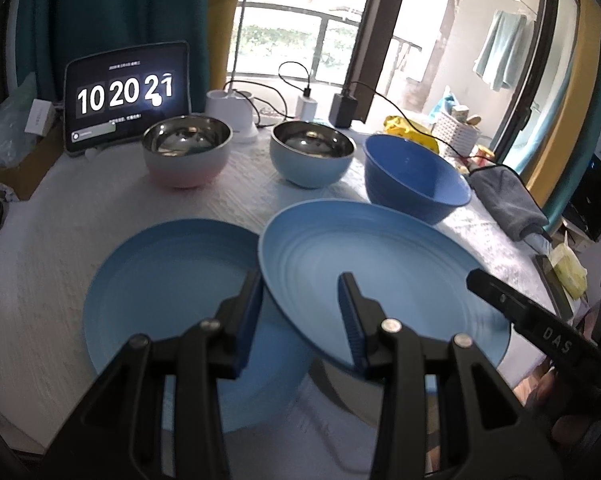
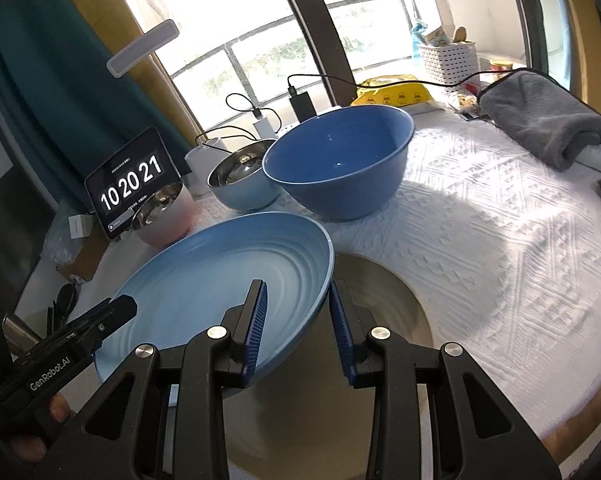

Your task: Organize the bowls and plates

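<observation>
Blue ridged plate (image 2: 220, 280), lifted and tilted, rim clamped in both grippers' jaws (left gripper (image 1: 300, 312), right gripper (image 2: 296, 324)); second plate (image 1: 168, 280) and three bowls remain unstacked.

Bright window (image 2: 268, 52) backlight glares; fisheye edges bend and darken, slightly soft.

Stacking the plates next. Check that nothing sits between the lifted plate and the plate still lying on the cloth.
Nothing visible does. The lifted plate, gripped at its rims by the left hand-held gripper and the right hand-held gripper, hangs tilted right beside the flat plate, whose top is bare. The bowls stand farther back.
</observation>
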### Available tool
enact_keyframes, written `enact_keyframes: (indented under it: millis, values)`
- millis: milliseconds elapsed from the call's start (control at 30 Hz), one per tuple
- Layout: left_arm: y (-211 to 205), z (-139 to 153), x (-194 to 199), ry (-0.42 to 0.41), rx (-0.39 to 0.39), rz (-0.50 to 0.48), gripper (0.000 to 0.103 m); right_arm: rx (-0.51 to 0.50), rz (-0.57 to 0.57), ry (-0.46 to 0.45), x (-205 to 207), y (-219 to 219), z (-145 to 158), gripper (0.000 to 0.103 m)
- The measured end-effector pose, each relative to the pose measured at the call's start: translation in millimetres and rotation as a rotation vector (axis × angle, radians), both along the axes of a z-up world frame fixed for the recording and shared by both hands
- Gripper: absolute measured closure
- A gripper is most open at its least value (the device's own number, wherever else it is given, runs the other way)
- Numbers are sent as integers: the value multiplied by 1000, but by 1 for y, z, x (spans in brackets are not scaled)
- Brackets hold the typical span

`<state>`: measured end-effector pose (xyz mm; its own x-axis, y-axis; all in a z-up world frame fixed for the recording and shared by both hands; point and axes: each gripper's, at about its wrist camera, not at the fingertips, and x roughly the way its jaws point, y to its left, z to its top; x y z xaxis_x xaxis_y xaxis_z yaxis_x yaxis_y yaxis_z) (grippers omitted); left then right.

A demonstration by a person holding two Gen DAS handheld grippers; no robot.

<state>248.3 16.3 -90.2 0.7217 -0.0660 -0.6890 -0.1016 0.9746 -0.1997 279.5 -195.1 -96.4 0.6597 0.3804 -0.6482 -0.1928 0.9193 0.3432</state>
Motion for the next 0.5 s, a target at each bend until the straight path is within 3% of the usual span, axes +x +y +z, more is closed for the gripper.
enact_keyframes:
  millis: [500]
  values:
    - [-33, -14, -5, 34, 6, -52, 63, -21, -31, 13, -15, -29, -12, 68]
